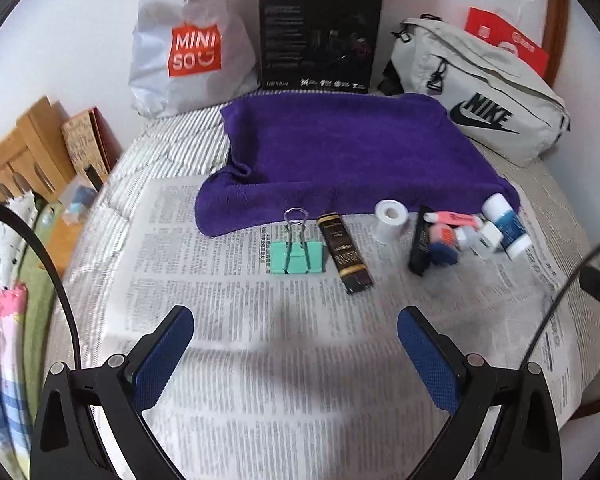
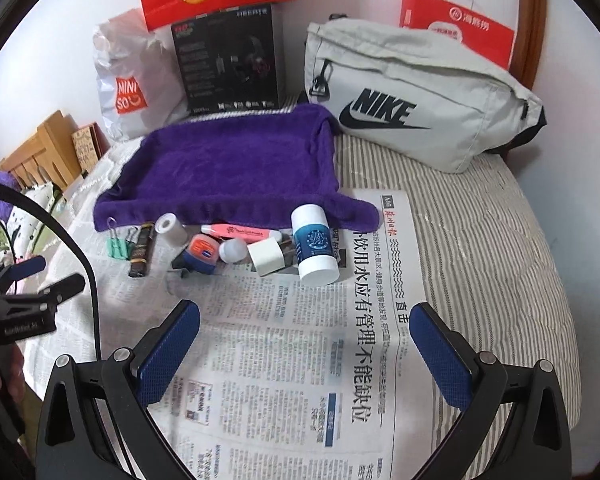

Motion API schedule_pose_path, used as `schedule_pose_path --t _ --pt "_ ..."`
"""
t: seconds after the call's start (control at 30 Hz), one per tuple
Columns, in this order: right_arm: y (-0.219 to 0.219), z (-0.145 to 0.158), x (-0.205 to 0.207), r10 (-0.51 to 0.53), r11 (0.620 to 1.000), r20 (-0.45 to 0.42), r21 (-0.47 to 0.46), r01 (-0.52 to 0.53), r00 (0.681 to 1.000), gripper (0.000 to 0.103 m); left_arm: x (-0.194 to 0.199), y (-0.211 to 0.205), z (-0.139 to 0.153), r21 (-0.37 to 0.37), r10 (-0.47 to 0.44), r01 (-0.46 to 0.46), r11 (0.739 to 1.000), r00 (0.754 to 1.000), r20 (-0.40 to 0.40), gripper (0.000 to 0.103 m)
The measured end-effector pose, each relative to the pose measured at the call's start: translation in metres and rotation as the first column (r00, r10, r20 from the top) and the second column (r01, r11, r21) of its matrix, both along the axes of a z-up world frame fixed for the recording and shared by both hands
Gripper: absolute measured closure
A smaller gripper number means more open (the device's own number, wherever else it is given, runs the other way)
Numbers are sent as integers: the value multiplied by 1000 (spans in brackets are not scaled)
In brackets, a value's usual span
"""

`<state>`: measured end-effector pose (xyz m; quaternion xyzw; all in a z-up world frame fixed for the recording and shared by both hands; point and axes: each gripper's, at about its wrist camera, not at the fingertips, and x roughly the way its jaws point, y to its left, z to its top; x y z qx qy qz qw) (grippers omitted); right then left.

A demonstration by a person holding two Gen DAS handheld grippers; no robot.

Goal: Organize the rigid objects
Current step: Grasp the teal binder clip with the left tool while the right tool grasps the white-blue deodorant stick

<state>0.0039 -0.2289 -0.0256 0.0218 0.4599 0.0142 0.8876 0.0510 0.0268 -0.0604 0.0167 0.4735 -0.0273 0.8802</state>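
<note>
We judge the sorting barely begun, since both our left tongs [image 1: 295, 330] and right tongs [image 2: 305, 322] gape wide and empty above the newspaper [image 2: 284, 360], with the binder clip [image 1: 297, 255], dark bar [image 1: 344, 254] and cluttered bottles [image 2: 314, 242] lying ahead of them beside the bare purple towel [image 1: 340, 148].

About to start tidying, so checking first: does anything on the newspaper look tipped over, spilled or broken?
Nothing looks spilled or broken. The blue-and-white bottle lies on its side, as does the small white roll. The small items by the purple towel sit jumbled, while the green binder clip lies apart. Both tools are open and empty.
</note>
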Motion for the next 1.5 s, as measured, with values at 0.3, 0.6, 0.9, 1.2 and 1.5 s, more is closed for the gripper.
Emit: schedule_pose_path --t 0.3,0.6,0.9,1.2,1.5 --pt "-1 -30 28 17 1000 -61 -23 -18 998 0 47 9 -43 12 9 -9 1000 997 -73 4" --pt "-16 -46 53 3 1000 -107 29 0 994 0 68 7 -58 18 -10 12 1000 997 -72 11" --pt "-20 -54 72 3 1000 -115 25 0 993 0 65 0 -54 9 -23 23 1000 999 -38 43" --pt "-31 -61 85 -3 999 -118 41 8 993 0 62 -3 -51 6 -52 52 999 998 -28 64" --pt "-23 -77 111 54 998 -140 -9 -56 989 23 65 -1 -52 2 -60 61 998 998 -26 64"
